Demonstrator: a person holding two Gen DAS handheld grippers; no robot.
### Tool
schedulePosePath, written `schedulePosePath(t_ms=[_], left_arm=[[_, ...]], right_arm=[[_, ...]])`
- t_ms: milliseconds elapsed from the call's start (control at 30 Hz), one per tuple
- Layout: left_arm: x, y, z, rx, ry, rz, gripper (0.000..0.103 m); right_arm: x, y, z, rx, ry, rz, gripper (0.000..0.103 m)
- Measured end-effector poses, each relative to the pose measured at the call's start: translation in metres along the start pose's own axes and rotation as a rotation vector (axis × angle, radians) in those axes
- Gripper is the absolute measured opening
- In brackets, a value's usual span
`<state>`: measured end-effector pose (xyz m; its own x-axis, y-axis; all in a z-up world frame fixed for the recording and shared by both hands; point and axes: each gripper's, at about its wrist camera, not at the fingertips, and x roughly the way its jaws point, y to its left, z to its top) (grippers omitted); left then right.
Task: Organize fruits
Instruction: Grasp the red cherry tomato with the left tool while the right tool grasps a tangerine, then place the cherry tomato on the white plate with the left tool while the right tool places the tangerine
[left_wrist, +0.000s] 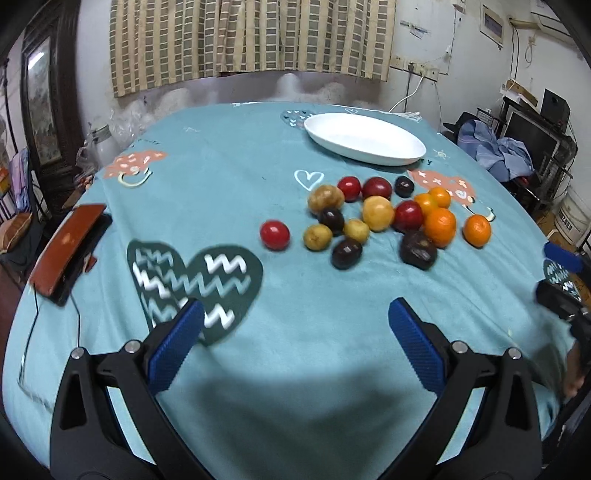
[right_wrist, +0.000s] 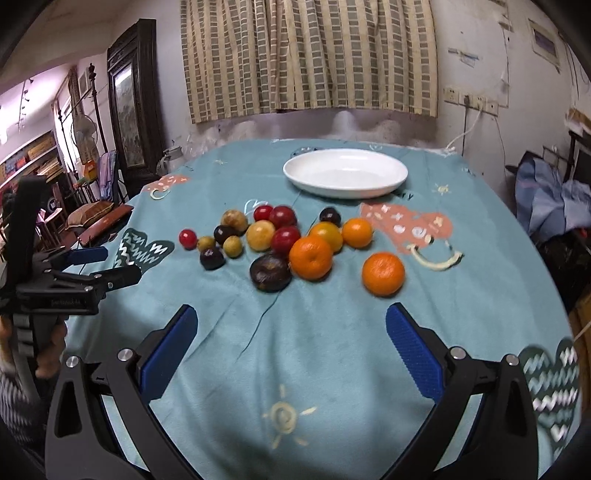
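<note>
Both jaws wide, empty; lone round orange tangerine (right_wrist: 383, 273) sits ahead, slightly right of right hand-held gripper (right_wrist: 291, 345), nearer than left hand-held gripper (left_wrist: 295, 339); white oval dish (right_wrist: 345, 173) beyond.

Bare teal cloth-covered table (right_wrist: 280, 354) between both open grippers and the tight pile of mixed fruit (right_wrist: 280, 240): clear approach. White oval dish (right_wrist: 345, 177) sits behind the pile. Lone orange tangerine (right_wrist: 383, 273) apart, probably graspable all round.

Both wrist views face fruit pile (left_wrist: 373, 218) across table.
</note>
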<state>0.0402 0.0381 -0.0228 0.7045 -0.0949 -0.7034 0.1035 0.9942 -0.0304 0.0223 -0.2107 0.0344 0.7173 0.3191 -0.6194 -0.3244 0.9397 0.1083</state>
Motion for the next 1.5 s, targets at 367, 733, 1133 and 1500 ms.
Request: schedulePosePath(t_ms=[367,733,1133,1500], left_arm=[[0.056,0.009,0.044,0.109,0.04,-0.023,0.088],[0.094,0.021,0.05,0.114,0.079,-0.119,0.06],[0.089,0.043,0.051,0.112,0.057,-0.087,0.055],[0.111,0.023,0.046,0.185,0.113,-0.063,0.031]], right_arm=[[0.018,-0.034,0.011,0.083,-0.015,0.034,0.102],[0.034,-0.048,0.009,0.134,-0.001,0.087,0.102],[0.031,-0.057,0.007,0.188,-0.01,0.092,0.102],[0.038,-0.058,0.006,0.195,0.02,0.112,0.092]])
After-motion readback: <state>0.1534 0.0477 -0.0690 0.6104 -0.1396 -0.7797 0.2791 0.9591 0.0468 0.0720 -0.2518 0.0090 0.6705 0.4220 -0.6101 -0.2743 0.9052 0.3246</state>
